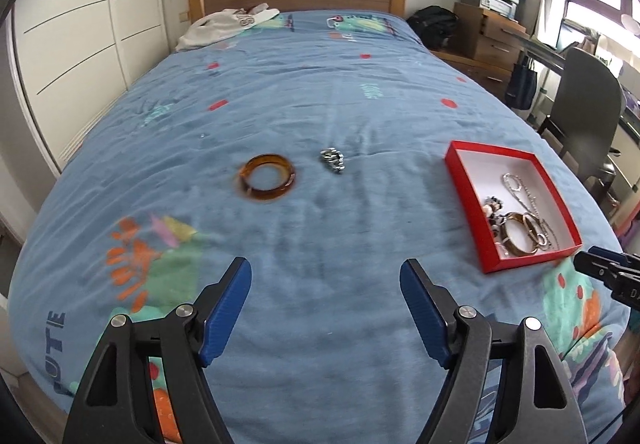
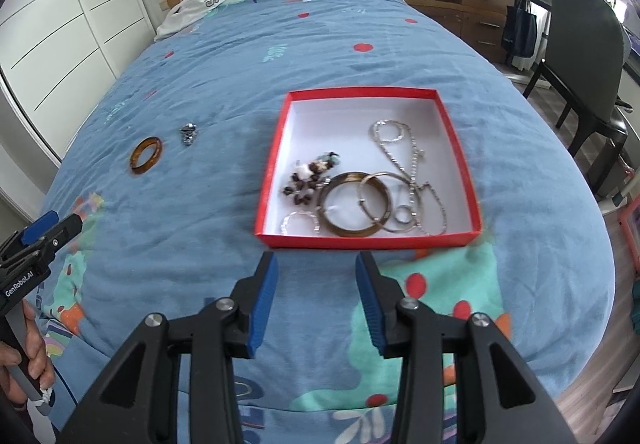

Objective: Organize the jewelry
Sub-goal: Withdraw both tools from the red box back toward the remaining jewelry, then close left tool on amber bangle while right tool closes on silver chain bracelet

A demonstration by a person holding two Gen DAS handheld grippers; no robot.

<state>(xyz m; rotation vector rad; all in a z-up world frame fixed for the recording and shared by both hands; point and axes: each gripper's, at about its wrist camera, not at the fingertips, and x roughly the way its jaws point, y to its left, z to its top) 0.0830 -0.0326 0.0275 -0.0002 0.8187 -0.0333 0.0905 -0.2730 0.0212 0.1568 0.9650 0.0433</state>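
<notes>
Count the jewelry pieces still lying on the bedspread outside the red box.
2: an amber bangle left of a small silver piece, both left of the red box.

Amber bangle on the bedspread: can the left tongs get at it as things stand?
Probably yes. The amber bangle lies flat by itself on the blue bedspread, ahead of the left tongs, which are open and empty. Only bare cover lies between; the small silver piece sits apart beside it.
</notes>
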